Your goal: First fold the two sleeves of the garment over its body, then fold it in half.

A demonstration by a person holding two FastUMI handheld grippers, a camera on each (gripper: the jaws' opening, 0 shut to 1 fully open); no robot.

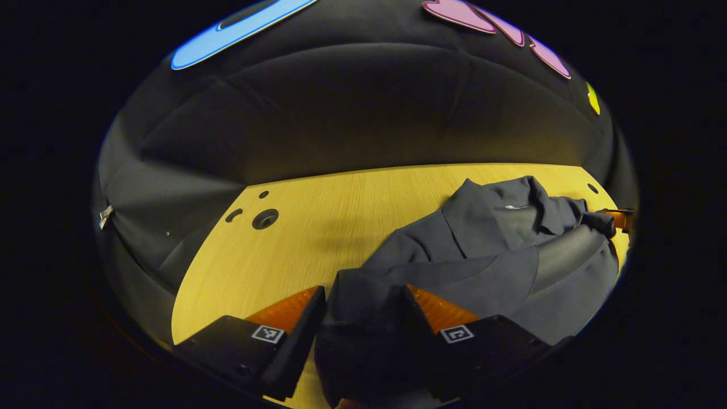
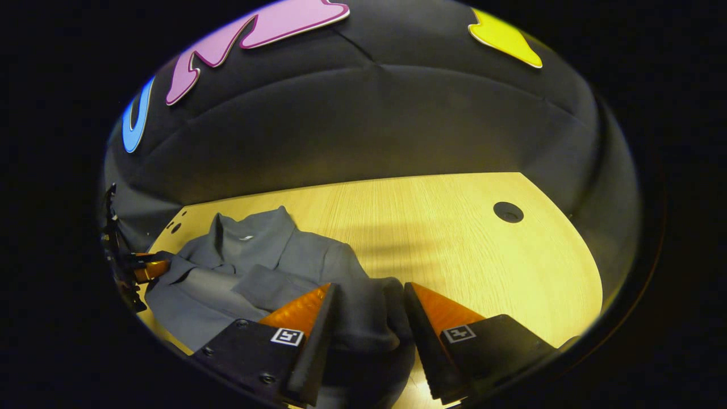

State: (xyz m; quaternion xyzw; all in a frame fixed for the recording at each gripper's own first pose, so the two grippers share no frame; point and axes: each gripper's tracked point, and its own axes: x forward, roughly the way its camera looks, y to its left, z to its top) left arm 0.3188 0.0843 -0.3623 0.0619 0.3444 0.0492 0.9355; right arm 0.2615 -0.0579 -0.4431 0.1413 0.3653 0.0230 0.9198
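The dark grey cloth garment (image 1: 488,250) lies rumpled on the pale yellow wooden table (image 1: 318,227), its collar toward the far edge by the booth wall and its hem toward the near edge, so its long axis runs from near to far. In the left gripper view it covers the right part of the tabletop, and bare wood stretches wide to its left, up to a few round holes (image 1: 265,218) near the far left corner. In the right gripper view the garment (image 2: 255,267) sits at the left, with open tabletop (image 2: 483,255) to its right around a single round hole (image 2: 508,212).

The left gripper (image 1: 363,309) has its fingers parted wide, a fold of cloth bunched between them; I cannot tell whether both press on it. The right gripper (image 2: 369,309) likewise stands well open over a bunched edge of fabric, grip uncertain. It shows small at the garment's far side in the left gripper view.
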